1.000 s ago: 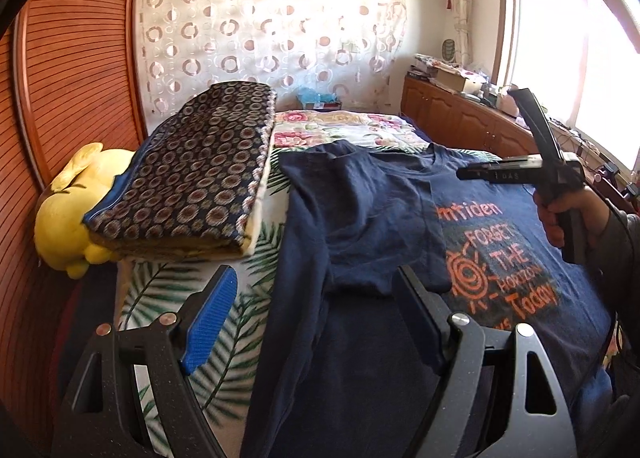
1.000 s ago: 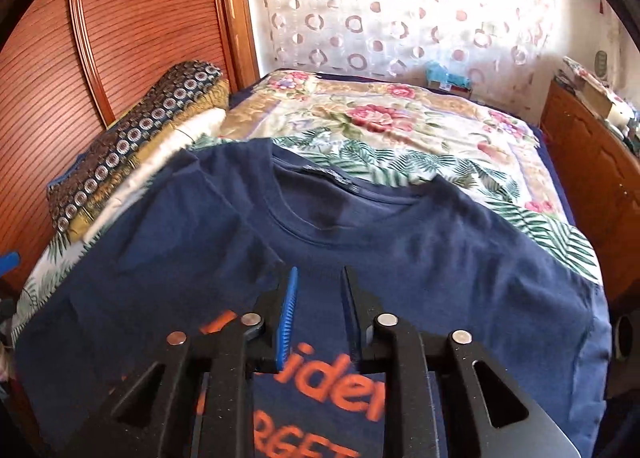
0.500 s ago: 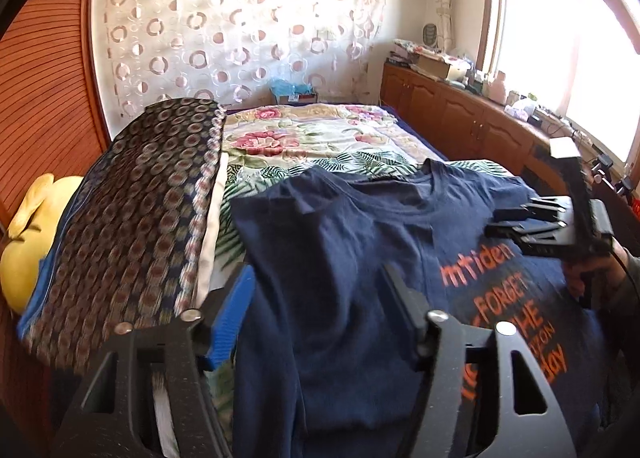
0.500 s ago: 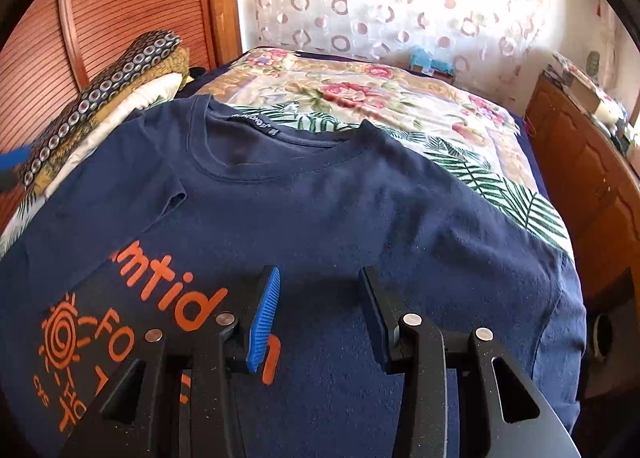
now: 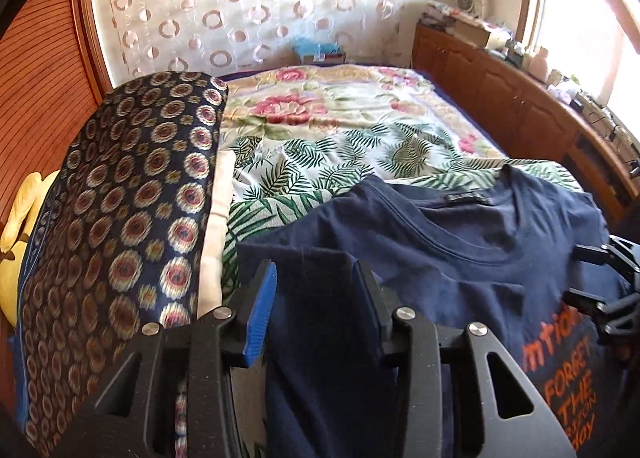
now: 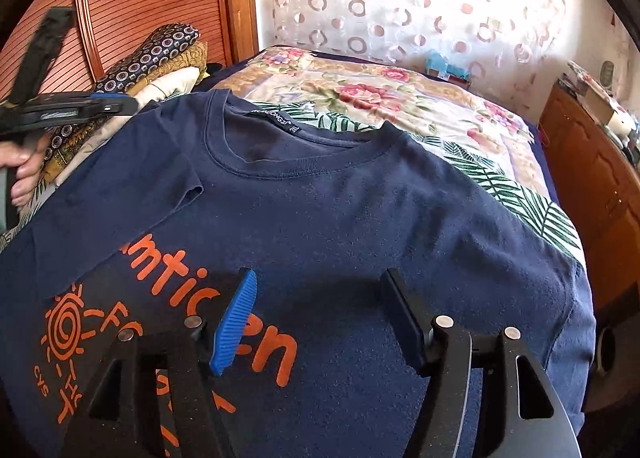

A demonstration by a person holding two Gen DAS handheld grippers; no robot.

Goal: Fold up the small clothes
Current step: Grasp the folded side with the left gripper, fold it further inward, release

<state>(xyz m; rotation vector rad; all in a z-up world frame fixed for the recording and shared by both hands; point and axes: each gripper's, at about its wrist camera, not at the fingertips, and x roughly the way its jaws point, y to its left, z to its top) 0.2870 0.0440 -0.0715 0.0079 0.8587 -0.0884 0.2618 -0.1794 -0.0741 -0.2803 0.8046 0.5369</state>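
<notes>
One folded patterned quilt (image 5: 132, 198) lies leftmost on the bed (image 5: 340, 130). The left gripper (image 5: 316, 298) (jaws just narrowing, still apart) straddles a sleeve fold of the one navy T-shirt (image 6: 320, 218). The right gripper (image 6: 320, 314), jaws just widening, hovers over its chest.

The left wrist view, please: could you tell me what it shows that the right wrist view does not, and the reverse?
Only the left wrist view shows the yellow plush toy against the wooden wall, the bright window, and the left gripper, whose jaws have just been closing over the folded sleeve without clearly pressing it.

Only the right wrist view shows the hand on the left gripper's handle and the orange sun print.

Both show the navy T-shirt, the floral bedspread and the patterned folded bedding.
</notes>
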